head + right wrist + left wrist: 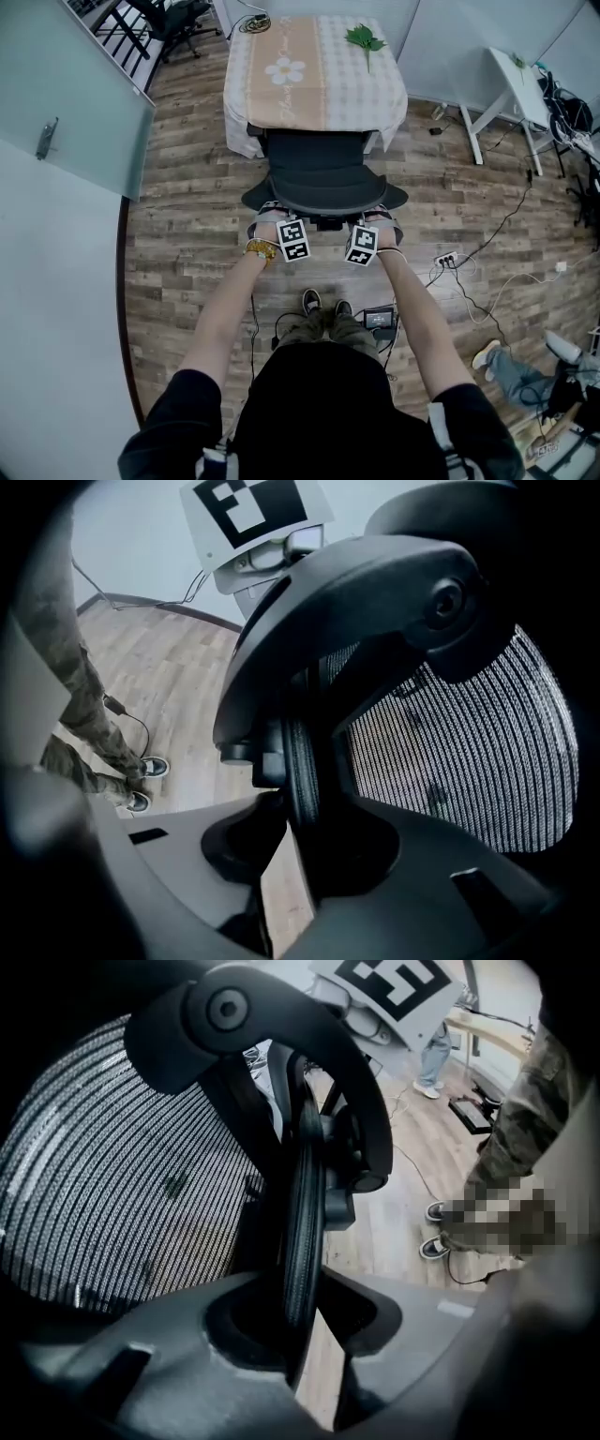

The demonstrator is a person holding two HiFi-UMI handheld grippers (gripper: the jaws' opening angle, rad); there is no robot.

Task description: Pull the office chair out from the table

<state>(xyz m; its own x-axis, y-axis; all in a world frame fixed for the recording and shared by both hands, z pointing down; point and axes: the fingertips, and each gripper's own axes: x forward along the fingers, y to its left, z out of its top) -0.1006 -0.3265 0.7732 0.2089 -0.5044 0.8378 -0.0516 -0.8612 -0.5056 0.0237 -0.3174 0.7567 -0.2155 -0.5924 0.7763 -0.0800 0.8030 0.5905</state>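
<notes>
Both tongs are clamped on the top rim of the office chair's backrest; the left gripper (298, 1309) pinches the ribbed rim edge (302, 1213) between its jaws, and the right gripper (302, 832) bites the same rim further along.

The office chair (323, 173) stands with its seat tucked against the near edge of the table (281, 103), backrest towards the person.

To pull well, I would draw both hands straight back together and level, so the chair rolls rather than swivels (a mesh back flexes, so an uneven tug could twist the rim out of one grip). The feet should step back too, since the person's shoes (323, 302) stand just behind the base.

The floor (187, 234) is wood plank and looks smooth for rolling; a power strip (447, 259) and cables lie off to the right, apart from the likely path; the table wears a checked cloth with a leafy sprig (364, 39) on it.
</notes>
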